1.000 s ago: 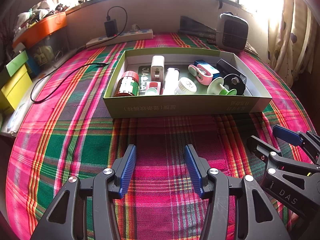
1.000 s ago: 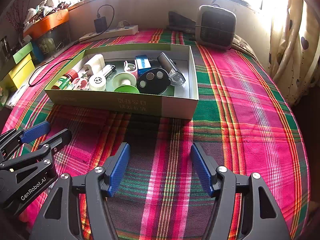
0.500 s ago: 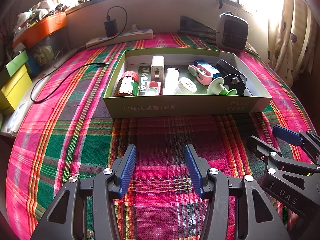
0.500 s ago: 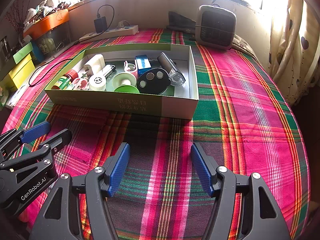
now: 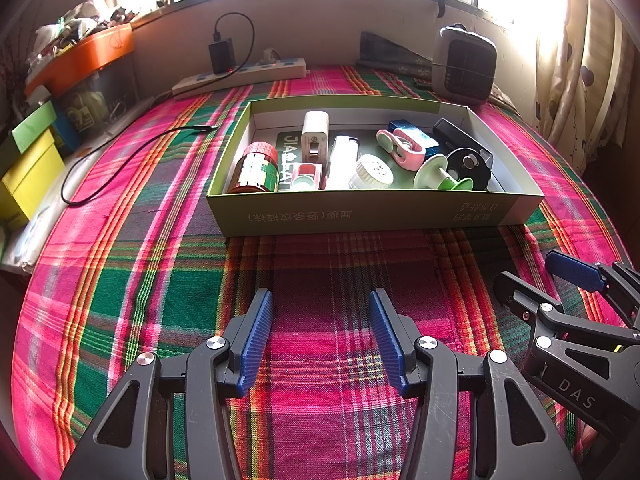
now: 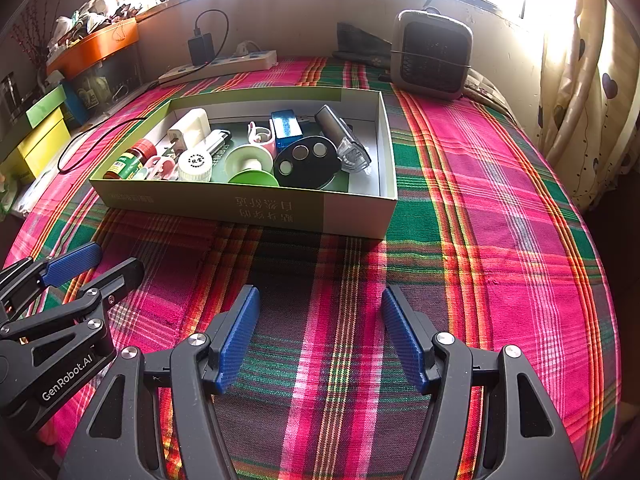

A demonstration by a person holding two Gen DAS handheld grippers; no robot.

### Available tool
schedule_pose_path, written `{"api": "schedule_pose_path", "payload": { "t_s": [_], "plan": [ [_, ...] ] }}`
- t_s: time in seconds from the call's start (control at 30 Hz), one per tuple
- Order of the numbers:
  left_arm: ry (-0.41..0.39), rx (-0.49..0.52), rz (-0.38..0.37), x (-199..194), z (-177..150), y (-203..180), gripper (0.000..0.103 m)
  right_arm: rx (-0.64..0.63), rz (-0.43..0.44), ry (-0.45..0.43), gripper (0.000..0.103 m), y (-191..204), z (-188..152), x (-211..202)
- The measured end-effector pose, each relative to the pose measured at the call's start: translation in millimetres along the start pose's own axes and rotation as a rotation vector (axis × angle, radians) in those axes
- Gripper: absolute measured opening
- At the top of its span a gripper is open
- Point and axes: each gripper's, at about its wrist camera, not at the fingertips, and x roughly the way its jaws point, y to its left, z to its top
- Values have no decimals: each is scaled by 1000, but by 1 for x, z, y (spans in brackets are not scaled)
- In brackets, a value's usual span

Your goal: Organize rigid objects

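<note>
Two tongs are hovering low over a bench draped in a woven plaid cloth (image 5: 132,280) of pink, green and orange: the left tongs (image 5: 321,338) and the right tongs (image 6: 320,334) are both gaping wide and gripping nothing, their ribbed blue pads (image 5: 256,340) facing each other across bare cloth. Each pair is showing at the edge of the other's view, black and angular. Ahead of them a shallow rectangular cardboard box (image 5: 372,214), green outside and pale inside, is sitting on the cloth and holding the rigid things. Inside, a red-capped bottle (image 5: 256,168) is lying at the left end, a white blocky charger (image 5: 315,136) is standing behind it, and a white ribbed round cap (image 5: 372,172) is resting near the front wall. A green spool (image 5: 440,174) with flared ends is lying beside a black oval case (image 6: 306,160) set with three metal discs, and a pink clip (image 5: 402,146) is leaning against a blue packet (image 6: 286,126). Behind the box, a white power strip (image 5: 244,76) and a grey boxy fan (image 6: 434,58) are standing by the wall, and a thin black cable (image 5: 120,160) is trailing across the cloth.
</note>
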Motion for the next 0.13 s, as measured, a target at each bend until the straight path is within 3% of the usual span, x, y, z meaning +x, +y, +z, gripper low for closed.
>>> {"api": "schedule_pose_path", "payload": {
  "t_s": [0.13],
  "plan": [
    [0, 0, 0, 0, 0, 0, 50, 0, 0, 0, 64, 0, 0, 0]
  ]
}}
